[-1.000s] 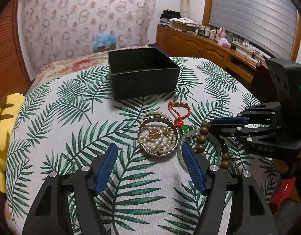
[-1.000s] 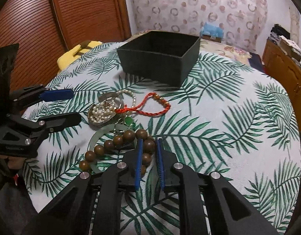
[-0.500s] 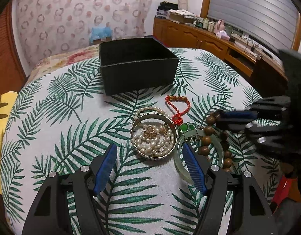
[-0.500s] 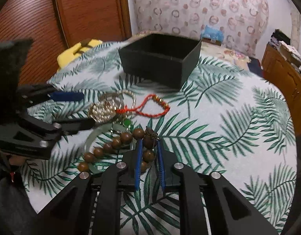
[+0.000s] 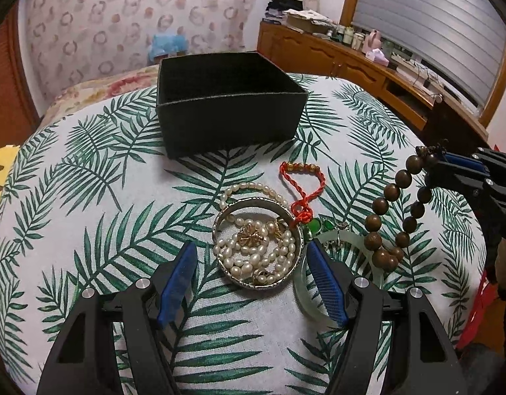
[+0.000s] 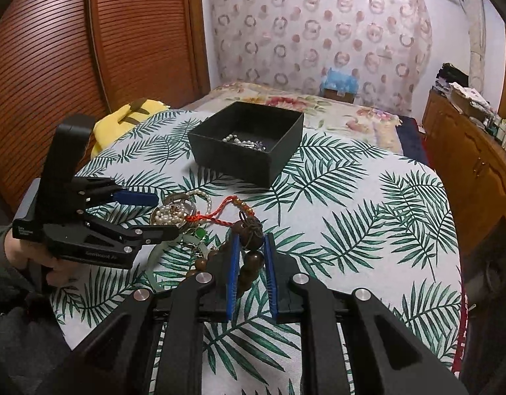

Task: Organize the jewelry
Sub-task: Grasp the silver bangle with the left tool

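Note:
My right gripper (image 6: 250, 253) is shut on a brown wooden bead bracelet (image 6: 251, 256) and holds it above the cloth; the beads hang down in the left wrist view (image 5: 389, 217). My left gripper (image 5: 249, 265) is open, just in front of a silver bangle (image 5: 256, 246) filled with a pearl strand (image 5: 253, 250). A pale green jade bangle (image 5: 338, 263) lies to its right, and a red cord bracelet (image 5: 302, 181) behind. The black box (image 5: 226, 112) stands further back; the right wrist view shows some jewelry inside the box (image 6: 248, 143).
The palm-leaf cloth (image 6: 368, 217) covers a table whose edges drop off on all sides. A yellow plush (image 6: 134, 115) lies at the left edge. A wooden cabinet (image 5: 351, 65) runs along the right wall, and a bed (image 6: 318, 105) sits behind.
My right gripper has lifted the wooden bead bracelet off the table, and it now dangles. My left gripper has moved closer to the silver bangle and stayed open.

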A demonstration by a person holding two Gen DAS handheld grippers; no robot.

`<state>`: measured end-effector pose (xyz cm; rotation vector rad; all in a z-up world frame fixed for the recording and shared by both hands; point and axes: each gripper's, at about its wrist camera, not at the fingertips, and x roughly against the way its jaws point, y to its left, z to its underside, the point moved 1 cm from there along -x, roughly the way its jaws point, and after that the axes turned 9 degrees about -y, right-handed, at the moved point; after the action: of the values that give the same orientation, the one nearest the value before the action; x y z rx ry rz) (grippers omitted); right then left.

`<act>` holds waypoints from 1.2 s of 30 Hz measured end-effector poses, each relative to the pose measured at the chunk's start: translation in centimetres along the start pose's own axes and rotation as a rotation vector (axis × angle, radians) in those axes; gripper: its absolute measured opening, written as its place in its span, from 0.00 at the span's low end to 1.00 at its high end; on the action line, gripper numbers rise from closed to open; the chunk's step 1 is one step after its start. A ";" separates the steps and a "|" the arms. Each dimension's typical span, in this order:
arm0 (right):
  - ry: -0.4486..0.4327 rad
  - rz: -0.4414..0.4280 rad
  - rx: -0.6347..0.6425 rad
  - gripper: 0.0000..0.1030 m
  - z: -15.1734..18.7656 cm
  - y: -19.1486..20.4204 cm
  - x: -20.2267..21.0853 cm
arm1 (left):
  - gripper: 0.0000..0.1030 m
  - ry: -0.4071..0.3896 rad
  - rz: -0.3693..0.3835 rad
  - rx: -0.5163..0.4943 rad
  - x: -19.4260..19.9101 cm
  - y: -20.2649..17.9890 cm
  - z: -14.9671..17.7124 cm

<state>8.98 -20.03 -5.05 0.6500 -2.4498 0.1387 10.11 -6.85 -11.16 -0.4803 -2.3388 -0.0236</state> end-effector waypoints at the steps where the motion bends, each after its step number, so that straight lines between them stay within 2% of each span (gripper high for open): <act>1: 0.001 0.000 0.001 0.16 0.0 0.1 -0.1 | 0.64 0.000 0.000 0.001 0.0 0.1 0.0; 11: 0.001 -0.007 0.007 0.16 0.2 0.3 -0.3 | 0.64 0.008 -0.009 -0.005 -0.1 0.7 0.0; 19: 0.002 -0.009 0.011 0.16 0.1 0.4 -0.5 | 0.64 0.010 -0.039 -0.060 -1.3 -0.1 -0.8; 21: 0.005 -0.010 0.015 0.16 0.1 0.6 -0.6 | 0.53 0.005 -0.044 -0.073 -1.3 -0.3 -0.9; 27: -0.006 -0.009 0.024 0.16 -0.2 1.0 -0.8 | 0.53 -0.013 -0.028 -0.063 -0.4 -0.2 -0.6; 36: -0.026 -0.016 0.036 0.16 -0.9 1.6 -0.8 | 0.53 -0.090 -0.022 -0.057 3.1 -0.2 -1.5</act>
<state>9.24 -18.04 -4.74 0.6914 -2.4716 0.1689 9.04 -6.26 -7.94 -0.4927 -2.4368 -0.0815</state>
